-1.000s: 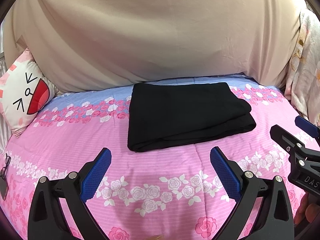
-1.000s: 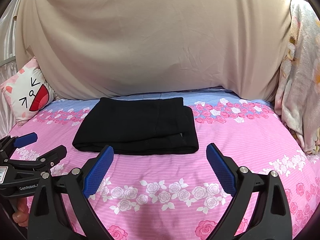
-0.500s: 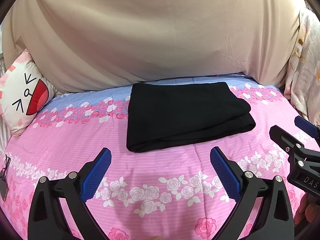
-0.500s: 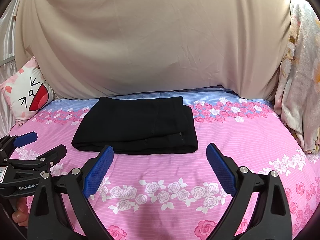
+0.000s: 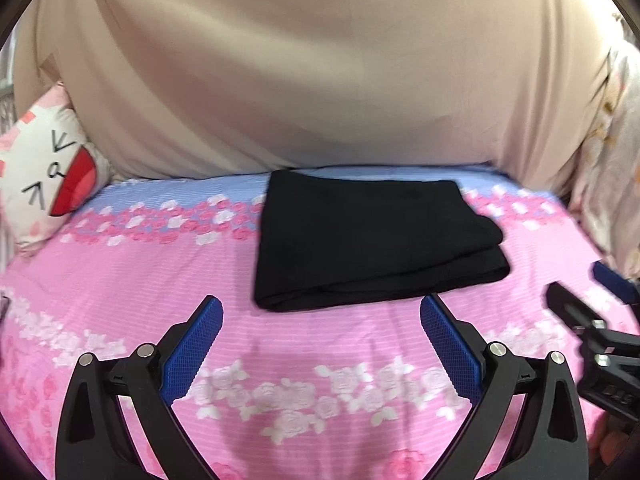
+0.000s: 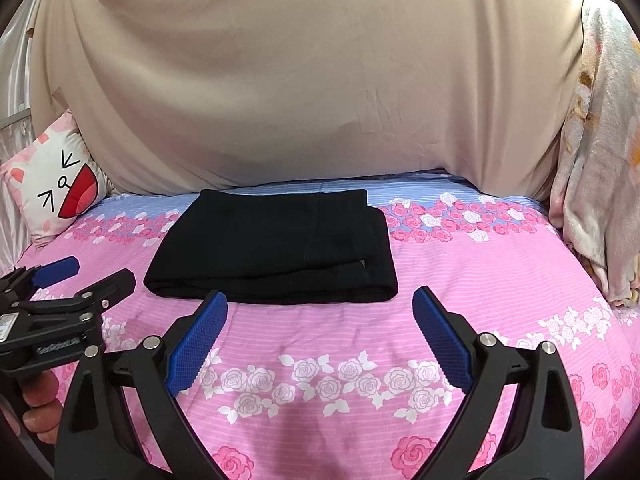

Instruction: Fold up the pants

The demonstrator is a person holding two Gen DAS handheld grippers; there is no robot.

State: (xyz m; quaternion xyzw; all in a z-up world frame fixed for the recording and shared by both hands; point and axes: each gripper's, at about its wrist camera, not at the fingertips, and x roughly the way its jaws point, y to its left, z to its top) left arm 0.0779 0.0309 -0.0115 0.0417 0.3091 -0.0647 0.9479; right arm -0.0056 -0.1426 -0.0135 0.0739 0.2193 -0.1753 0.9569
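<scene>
Black pants (image 5: 372,236) (image 6: 280,244) lie folded into a flat rectangle on the pink floral bedsheet (image 5: 320,360) (image 6: 320,336), near the far side of the bed. My left gripper (image 5: 320,312) hovers open just in front of the pants' near edge, nothing between its blue pads. My right gripper (image 6: 320,304) is likewise open and empty, in front of the pants' near edge. Each gripper shows at the edge of the other's view: the right one (image 5: 592,300) in the left wrist view, the left one (image 6: 80,276) in the right wrist view.
A beige cloth (image 6: 312,80) hangs behind the bed. A cartoon-face pillow (image 5: 44,176) (image 6: 56,184) leans at the back left. A pale floral blanket (image 6: 600,152) hangs at the right. A hand (image 6: 40,408) holds the left gripper's handle.
The left wrist view has shifted slightly and is blurred by motion; the pants sit a little lower in it. The pants keep their shape and both grippers stay open.
</scene>
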